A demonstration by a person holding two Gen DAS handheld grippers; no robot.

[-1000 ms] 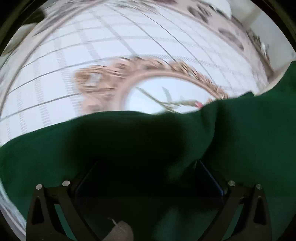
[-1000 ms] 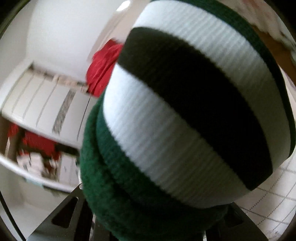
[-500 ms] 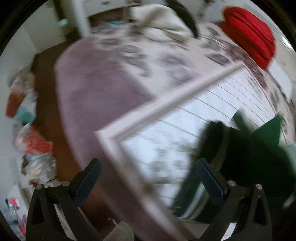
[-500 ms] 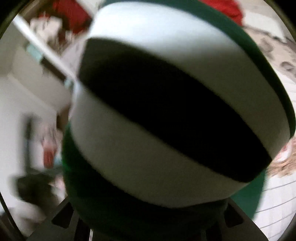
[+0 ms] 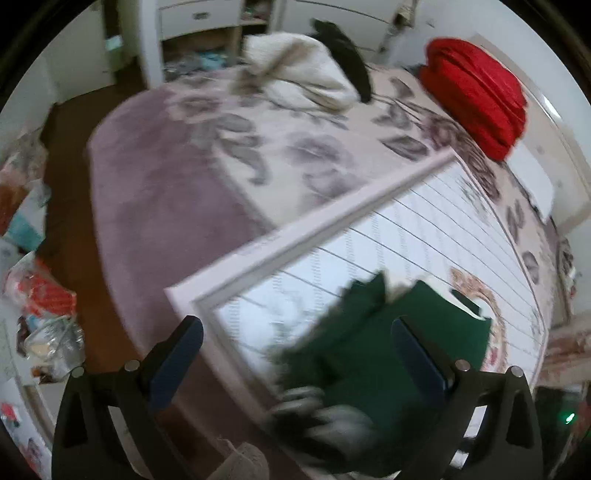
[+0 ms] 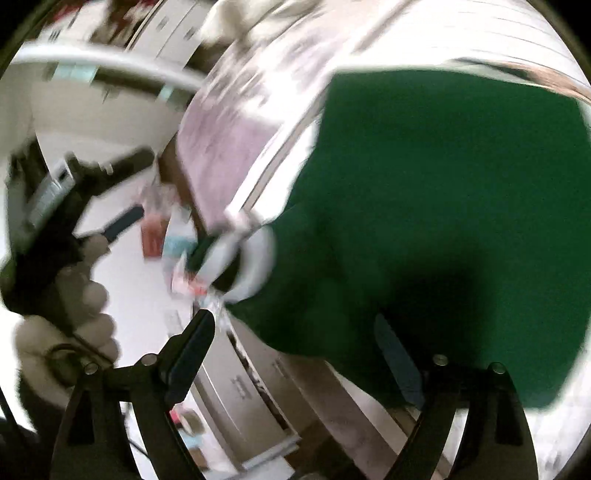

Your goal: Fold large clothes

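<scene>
You are working in a bedroom at home. A bed (image 5: 177,192) with a mauve, flower-printed cover fills the left view, a white grid-patterned sheet (image 5: 424,236) spread over it. A red cushion (image 5: 476,96) and crumpled cream bedding (image 5: 299,74) lie at its far end, white cupboards (image 5: 195,14) behind, clutter (image 5: 40,314) on the brown floor.

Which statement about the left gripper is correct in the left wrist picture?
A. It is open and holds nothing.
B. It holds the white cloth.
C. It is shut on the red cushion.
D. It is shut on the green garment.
A: the left gripper has its jaws wide apart with nothing between the pads, while the green garment lies beyond them on the white lined sheet.
</scene>
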